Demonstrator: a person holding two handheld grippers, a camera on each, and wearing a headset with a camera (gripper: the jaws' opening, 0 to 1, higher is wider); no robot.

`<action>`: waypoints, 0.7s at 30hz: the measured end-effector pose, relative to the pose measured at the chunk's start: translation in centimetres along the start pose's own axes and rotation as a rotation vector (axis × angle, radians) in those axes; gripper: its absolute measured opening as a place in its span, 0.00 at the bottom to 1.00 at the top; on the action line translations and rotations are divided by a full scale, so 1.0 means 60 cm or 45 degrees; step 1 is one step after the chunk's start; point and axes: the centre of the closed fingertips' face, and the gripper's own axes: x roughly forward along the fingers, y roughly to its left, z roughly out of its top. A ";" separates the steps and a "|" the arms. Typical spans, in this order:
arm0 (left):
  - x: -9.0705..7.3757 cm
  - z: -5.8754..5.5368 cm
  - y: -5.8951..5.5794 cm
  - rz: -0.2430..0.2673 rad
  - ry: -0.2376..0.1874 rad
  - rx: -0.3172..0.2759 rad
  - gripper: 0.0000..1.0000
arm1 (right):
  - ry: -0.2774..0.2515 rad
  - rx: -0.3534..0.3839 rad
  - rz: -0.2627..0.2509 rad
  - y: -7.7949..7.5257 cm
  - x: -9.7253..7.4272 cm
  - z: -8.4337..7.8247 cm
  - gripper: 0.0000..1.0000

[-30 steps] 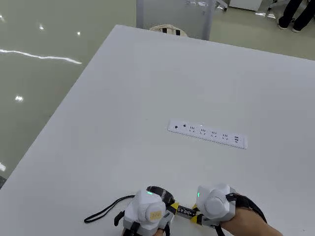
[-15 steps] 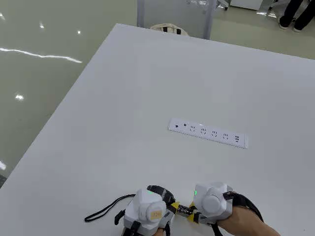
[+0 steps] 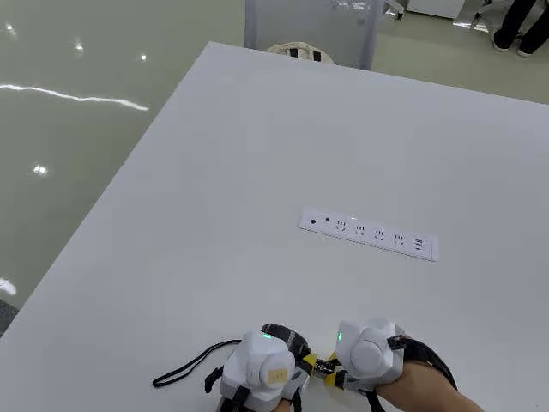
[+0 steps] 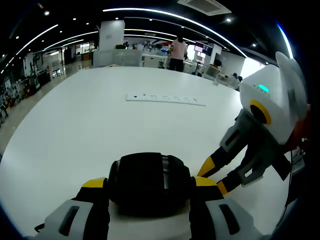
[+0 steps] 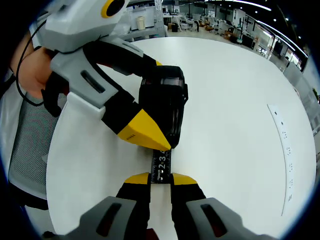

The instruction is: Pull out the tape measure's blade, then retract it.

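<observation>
At the near edge of the white table, the left gripper holds the black tape measure. Just right of it, the right gripper meets a short stretch of blade. A black strap trails left. A power strip lies farther off.

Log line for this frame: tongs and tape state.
left tongs shut on tape measure case | right tongs shut on blade | blade short stretch out | power strip farther back on table
</observation>
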 end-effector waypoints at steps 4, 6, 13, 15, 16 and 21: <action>-0.001 0.001 0.000 -0.001 -0.006 0.004 0.62 | -0.008 0.006 0.000 -0.001 0.003 0.005 0.14; 0.001 0.000 0.000 -0.002 -0.005 0.004 0.62 | -0.014 0.010 0.000 -0.001 0.004 0.007 0.14; -0.001 0.001 0.000 -0.005 -0.004 0.006 0.61 | -0.028 0.013 -0.006 -0.002 0.009 0.014 0.14; -0.001 0.001 0.000 -0.005 -0.005 0.007 0.61 | -0.034 0.012 -0.008 -0.001 0.008 0.017 0.14; -0.001 0.001 0.000 -0.006 -0.006 0.008 0.61 | -0.037 0.011 -0.008 -0.001 0.010 0.018 0.14; -0.001 0.001 0.000 -0.008 -0.005 0.010 0.61 | -0.046 0.013 -0.009 -0.002 0.014 0.025 0.14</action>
